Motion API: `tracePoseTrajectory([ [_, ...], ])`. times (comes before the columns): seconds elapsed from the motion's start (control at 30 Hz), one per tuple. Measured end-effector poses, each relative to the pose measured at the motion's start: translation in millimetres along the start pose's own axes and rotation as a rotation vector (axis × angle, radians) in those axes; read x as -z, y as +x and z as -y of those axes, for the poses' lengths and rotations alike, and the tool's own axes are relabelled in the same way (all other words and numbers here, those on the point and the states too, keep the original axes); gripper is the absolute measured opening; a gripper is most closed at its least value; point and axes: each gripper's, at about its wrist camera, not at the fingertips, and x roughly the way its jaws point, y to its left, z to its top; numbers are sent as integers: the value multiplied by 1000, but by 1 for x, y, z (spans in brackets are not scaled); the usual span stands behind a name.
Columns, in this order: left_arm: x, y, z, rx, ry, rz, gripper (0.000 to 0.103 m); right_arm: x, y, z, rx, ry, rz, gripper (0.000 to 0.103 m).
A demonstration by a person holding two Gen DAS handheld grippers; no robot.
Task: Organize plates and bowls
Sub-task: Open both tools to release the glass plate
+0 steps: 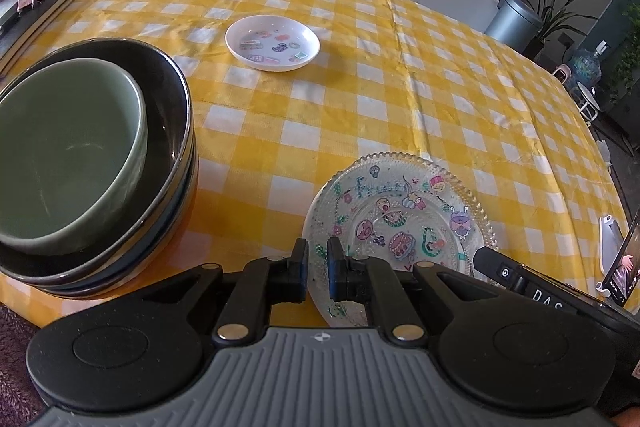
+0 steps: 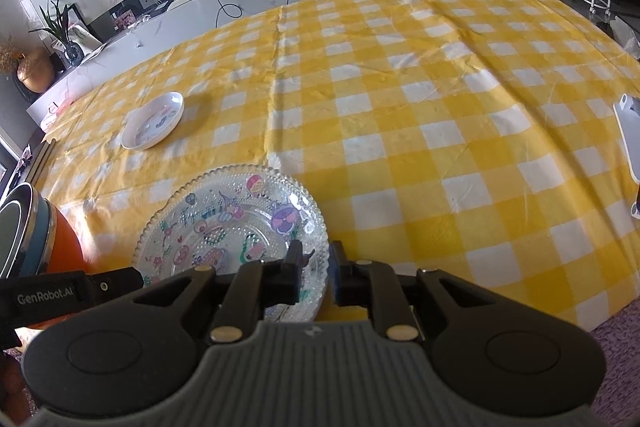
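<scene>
The clear glass plate [image 2: 232, 231] with cartoon drawings and a beaded rim lies flat on the yellow checked tablecloth [image 2: 420, 131] close to the near edge of the table, and both tools are at it. The left gripper [image 1: 318, 265] hangs over the plate's left rim with its jaws all but closed and nothing visibly pinched between them. The right gripper [image 2: 314, 267] straddles the plate's right rim, jaws a little apart; the rim sits in the gap, but whether the pads press on it I cannot tell. Pressed glass like this looks stiff, fairly heavy for its size, slick and quick to chip, so I would pinch the raised beaded rim, where the texture gives some bite, and keep it level. Near the left edge stands the stack: a green bowl [image 1: 68, 163] nested in a dark bowl [image 1: 168, 99] with more rims beneath. A small white dish [image 1: 272, 43] with stickers sits alone toward the middle of the table, well apart from both; it looks light and easy to lift by its lip
</scene>
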Motion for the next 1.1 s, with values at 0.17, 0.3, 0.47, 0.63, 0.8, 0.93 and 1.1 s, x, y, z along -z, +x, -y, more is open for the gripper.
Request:
tracePoseTrajectory([
  [0.17, -1, -3, 4, 14, 21, 13, 22, -1, -6, -7, 27, -44, 38, 29],
  [0.3, -1, -5, 6, 17, 32, 19, 22, -2, -11, -12, 30, -73, 62, 33],
  [0.47, -5, -9, 12, 4, 83, 20, 28, -4, -13, -17, 24, -91, 66, 43],
  [0.63, -13, -11, 13, -9, 114, 7, 29, -9, -12, -22, 23, -105, 62, 47],
  [0.8, -27, -19, 12, 10, 135, -11, 29, -18, -13, -30, 18, -133, 70, 50],
  [0.93, -46, -22, 11, 8, 172, -45, 30, -28, -15, -41, 3, -157, 88, 51],
  [1.1, -70, -32, 14, -15, 299, -40, 30, -40, -12, -58, -10, -199, 96, 51],
])
